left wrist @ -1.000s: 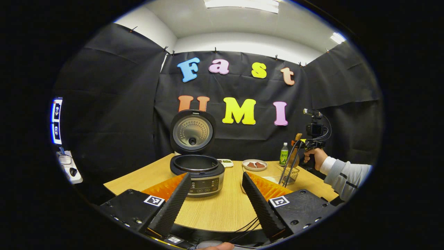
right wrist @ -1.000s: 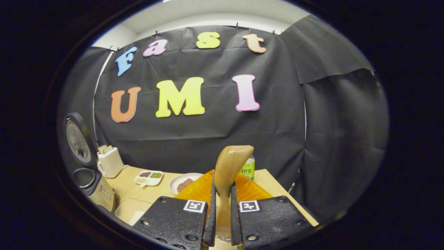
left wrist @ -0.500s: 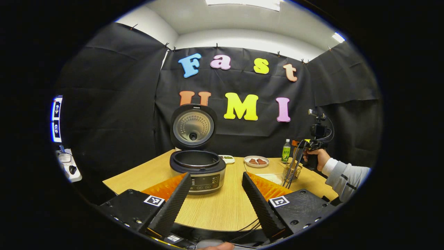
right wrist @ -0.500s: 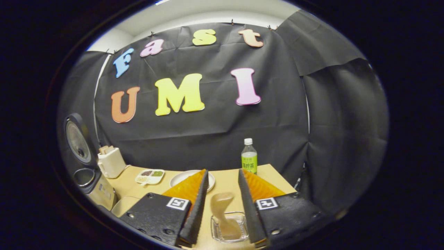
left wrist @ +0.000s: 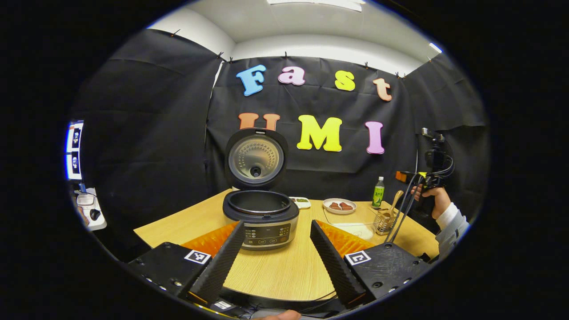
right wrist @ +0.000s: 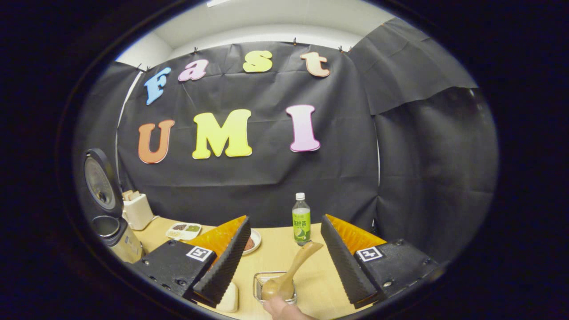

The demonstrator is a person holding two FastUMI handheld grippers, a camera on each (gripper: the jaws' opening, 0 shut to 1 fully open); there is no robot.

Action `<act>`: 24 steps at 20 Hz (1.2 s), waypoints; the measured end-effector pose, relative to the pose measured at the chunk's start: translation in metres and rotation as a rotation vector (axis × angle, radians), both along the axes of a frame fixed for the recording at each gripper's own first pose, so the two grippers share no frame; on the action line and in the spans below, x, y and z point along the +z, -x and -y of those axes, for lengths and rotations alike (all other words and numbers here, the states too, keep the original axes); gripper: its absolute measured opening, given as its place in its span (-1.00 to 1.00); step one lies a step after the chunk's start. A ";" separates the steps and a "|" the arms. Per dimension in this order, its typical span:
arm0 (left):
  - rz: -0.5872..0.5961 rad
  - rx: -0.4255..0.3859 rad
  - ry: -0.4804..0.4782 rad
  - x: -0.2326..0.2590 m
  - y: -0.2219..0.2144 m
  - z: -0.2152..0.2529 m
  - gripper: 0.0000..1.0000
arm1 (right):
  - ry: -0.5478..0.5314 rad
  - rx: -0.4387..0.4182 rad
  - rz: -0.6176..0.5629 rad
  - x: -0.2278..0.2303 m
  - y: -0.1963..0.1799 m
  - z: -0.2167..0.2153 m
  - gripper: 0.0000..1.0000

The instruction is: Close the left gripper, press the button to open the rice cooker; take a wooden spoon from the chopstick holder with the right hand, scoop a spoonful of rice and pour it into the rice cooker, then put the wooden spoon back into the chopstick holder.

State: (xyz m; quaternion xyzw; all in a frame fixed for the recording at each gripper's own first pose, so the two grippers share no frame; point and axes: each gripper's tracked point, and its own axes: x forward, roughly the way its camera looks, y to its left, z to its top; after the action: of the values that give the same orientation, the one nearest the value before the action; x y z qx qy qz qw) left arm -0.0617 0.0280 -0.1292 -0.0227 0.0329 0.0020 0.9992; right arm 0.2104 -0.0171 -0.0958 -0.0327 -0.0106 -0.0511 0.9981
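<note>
A: Starting big: the table (left wrist: 284, 271) carrying what?

B: Carrying the cooker (left wrist: 262, 218) toward the left edge, lid standing open. Holder (left wrist: 383, 223) sitting by the right edge, well apart from the cooker.

A: And the spoon (right wrist: 293, 270)?

B: Standing in the holder, leaning, long axis tilting up and away toward the far right corner.

A: Lying which way from the tongs?

B: Lying just ahead of and below the right gripper (right wrist: 284, 219), framed between its fingers and touching neither. Sitting far nearer that one than the left gripper (left wrist: 276, 224), which is hovering over the near edge and facing the cooker.

A: Tongs doing what?

B: Both spreading wide, pinching nothing.

A: Differing how from a second ago?

B: Then, pinching the spoon upright in the right gripper. Half a second ago, already letting go above the holder. Now opening wider and backing off, with the spoon tipping over to lean. Judging by that, only pulling clear remaining.
</note>
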 end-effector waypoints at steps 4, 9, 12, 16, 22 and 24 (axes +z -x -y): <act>-0.007 0.044 0.001 0.022 -0.014 -0.016 0.89 | 0.014 0.018 0.033 0.028 0.057 -0.004 1.00; 0.020 0.054 0.041 0.072 -0.038 -0.026 0.89 | 0.068 0.045 0.061 0.052 0.124 -0.012 1.00; 0.051 0.063 0.033 0.106 -0.055 -0.030 0.89 | 0.064 0.065 0.059 0.056 0.151 -0.022 1.00; 0.066 0.064 0.025 0.141 -0.088 -0.030 0.88 | 0.069 0.092 0.054 0.054 0.176 -0.024 1.00; 0.126 0.070 -0.005 0.178 -0.167 -0.044 0.88 | 0.046 0.037 0.073 0.047 0.212 0.011 1.00; 0.147 0.085 -0.012 0.189 -0.196 -0.051 0.89 | 0.050 0.037 0.090 0.051 0.219 0.020 1.00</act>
State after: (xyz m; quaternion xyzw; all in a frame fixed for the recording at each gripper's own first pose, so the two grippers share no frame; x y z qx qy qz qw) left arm 0.1346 0.0789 0.0594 -0.0181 -0.0417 0.0430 0.9980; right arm -0.0090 -0.0367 -0.0449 -0.0550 -0.0575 -0.0340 0.9962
